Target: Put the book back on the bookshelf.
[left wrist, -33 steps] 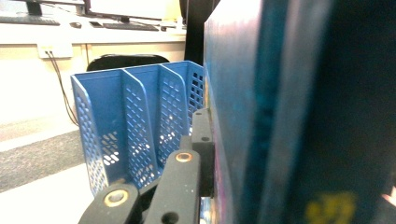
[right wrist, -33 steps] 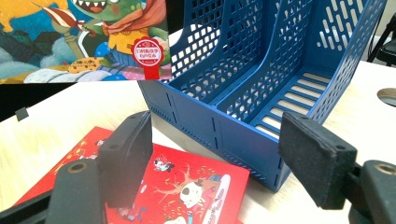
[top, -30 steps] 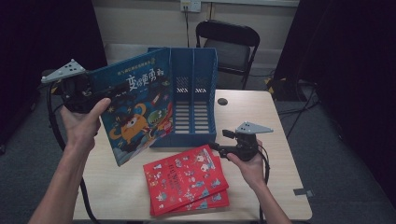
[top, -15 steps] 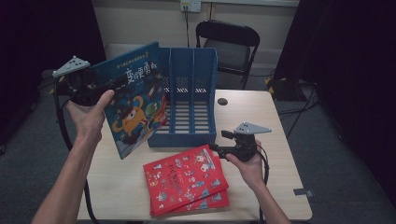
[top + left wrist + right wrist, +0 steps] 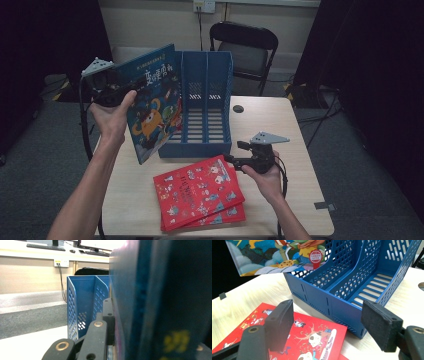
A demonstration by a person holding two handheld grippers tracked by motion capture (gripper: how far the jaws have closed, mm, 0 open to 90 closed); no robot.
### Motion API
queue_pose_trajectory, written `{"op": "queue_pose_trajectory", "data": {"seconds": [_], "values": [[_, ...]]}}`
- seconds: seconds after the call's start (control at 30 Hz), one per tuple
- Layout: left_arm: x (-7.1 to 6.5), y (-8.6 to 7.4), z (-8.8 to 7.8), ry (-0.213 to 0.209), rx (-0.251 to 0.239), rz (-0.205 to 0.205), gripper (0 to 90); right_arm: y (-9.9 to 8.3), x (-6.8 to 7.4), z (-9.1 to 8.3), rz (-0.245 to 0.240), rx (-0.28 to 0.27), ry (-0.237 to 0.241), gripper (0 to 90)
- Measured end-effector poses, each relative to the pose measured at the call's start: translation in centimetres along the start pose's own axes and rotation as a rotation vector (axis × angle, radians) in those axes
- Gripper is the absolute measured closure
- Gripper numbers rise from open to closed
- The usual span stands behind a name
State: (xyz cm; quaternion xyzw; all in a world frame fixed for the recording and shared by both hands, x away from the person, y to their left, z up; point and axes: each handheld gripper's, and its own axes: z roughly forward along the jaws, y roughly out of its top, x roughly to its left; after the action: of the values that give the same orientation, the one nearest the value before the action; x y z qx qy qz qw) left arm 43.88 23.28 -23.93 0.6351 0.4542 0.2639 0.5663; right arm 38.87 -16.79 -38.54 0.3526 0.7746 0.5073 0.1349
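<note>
gripping the blue picture book near its upper corner, our left gripper had its jaws clamped on the cover and held the book upright and tilted, lifted clear of the table. just past the book's far edge stood the blue file rack, its slots empty, so we judged the filing barely begun: this first book was not yet in a slot. toward us from the rack, our right gripper hung with its jaws apart and nothing between them, just beside the two red books lying stacked and flat, both left to file. the book covers looked glossy and stiff, the rack was hard perforated plastic with slatted floors, the tabletop pale wood grain, the jaw pads matte black foam.
</note>
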Motion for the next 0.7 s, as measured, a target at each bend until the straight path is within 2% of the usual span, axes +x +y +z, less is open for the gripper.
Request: {"op": "queue_pose_trajectory", "data": {"seconds": [0.17,0.3,0.37,0.53,0.7], "values": [[0.5,-0.1,0.7,0.023,-0.001,-0.016,83.5,-0.2,0.0,0.1,0.002,0.006,0.002,26.4],[0.6,0.0,1.5,0.068,-0.011,-0.012,83.5,-0.4,-0.1,0.2,0.013,0.021,-0.007,26.4],[0.7,0.1,2.1,0.073,0.000,-0.002,83.5,-0.5,-0.2,0.2,0.015,0.024,-0.013,26.4],[0.4,0.3,3.5,0.066,0.004,-0.017,83.5,-0.4,-0.2,0.0,0.016,0.020,-0.014,26.5],[0.2,0.8,5.0,0.083,0.005,0.007,83.5,-0.6,-0.3,0.0,0.019,0.021,-0.014,26.5]]}}
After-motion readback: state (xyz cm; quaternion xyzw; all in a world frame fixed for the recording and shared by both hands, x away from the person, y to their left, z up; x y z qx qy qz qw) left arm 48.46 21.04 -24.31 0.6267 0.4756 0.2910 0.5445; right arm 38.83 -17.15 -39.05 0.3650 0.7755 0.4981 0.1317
